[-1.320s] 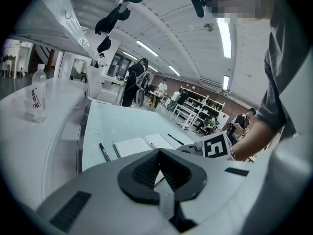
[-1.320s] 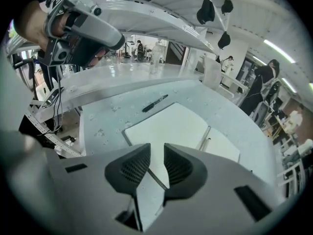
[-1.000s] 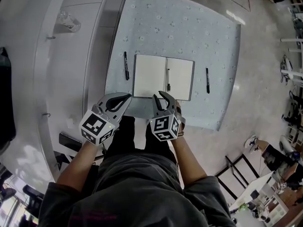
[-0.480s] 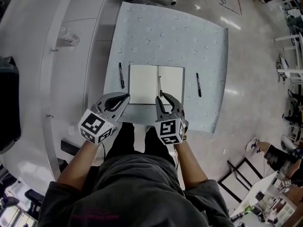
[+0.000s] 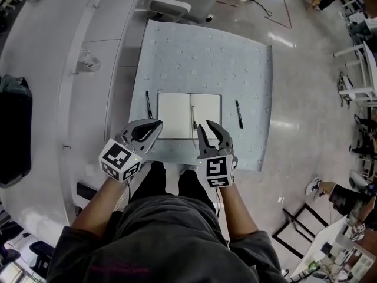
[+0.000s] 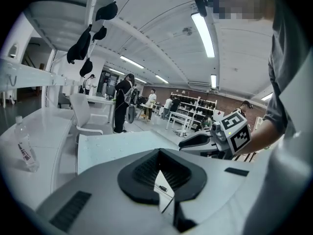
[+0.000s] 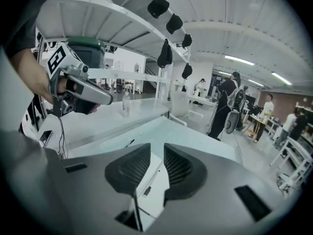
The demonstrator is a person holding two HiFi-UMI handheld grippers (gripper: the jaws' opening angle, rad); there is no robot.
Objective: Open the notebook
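Head view: the notebook (image 5: 188,115) lies open on the pale speckled table (image 5: 206,52) in the middle of the frame, both pages bare. A dark pen (image 5: 193,117) lies along its centre fold. Two more pens lie on the table, one just left of the notebook (image 5: 148,104) and one to its right (image 5: 238,114), neither touching it. The left gripper (image 5: 159,124) hangs at the lower left of the notebook with its fingertips together and nothing between them. The right gripper (image 5: 205,126) hangs over the notebook's near edge, jaws apart and empty, and hides part of that edge. The person's body fills the bottom of the frame. A clear bottle (image 5: 87,61) lies on the white counter at upper left, and a dark bag (image 5: 15,128) is cut off by the left edge.

Left gripper view: the gripper's own body fills the lower half. The pads meet at the far end, and only a narrow sliver of white page shows through the gap beneath them. The right gripper shows at mid right. People stand in the far background, too small to make out.

Right gripper view: the pads stand apart, and part of the open page with the pen shows between them, below and untouched. The left gripper sits at upper left, its jaw line hard to read from here.
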